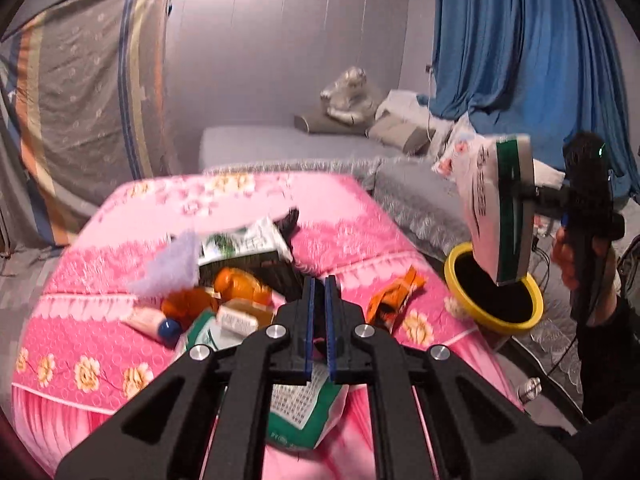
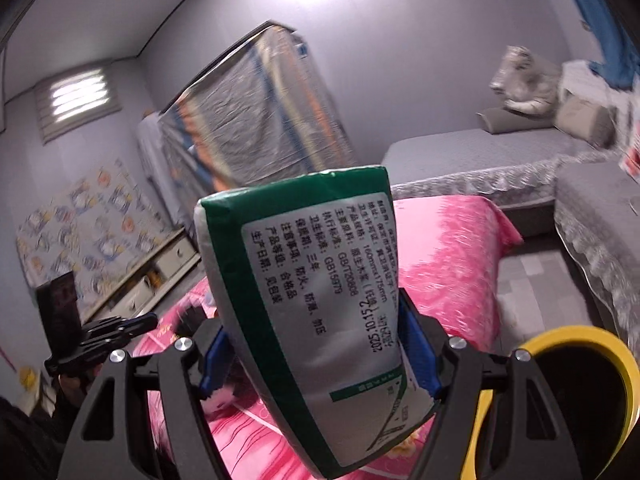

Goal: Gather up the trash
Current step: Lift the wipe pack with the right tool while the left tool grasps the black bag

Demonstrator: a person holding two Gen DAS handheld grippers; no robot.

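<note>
In the left wrist view we see the bed point(image 1: 120, 280) filling the lower left of the frame, with the trash pile point(image 1: 224, 280) at its centre. The bin point(image 1: 494, 320) stands to its right at centre right, and the tissue pack point(image 1: 500, 208) hangs just above the bin's mouth. A sofa point(image 1: 420, 196) lies behind, a hanging sheet point(image 1: 92, 100) at upper left.

A blue curtain point(image 1: 532, 52) hangs at the upper right of the left wrist view. Below it a grey bed point(image 1: 280, 144) carries pillows point(image 1: 396, 130) and a shiny bag point(image 1: 348, 96). A striped sheet point(image 1: 84, 96) stands at the left. In the right wrist view, a lit window point(image 2: 78, 98) sits upper left, with a patterned mat point(image 2: 84, 216) and drawers point(image 2: 160, 268) below.
</note>
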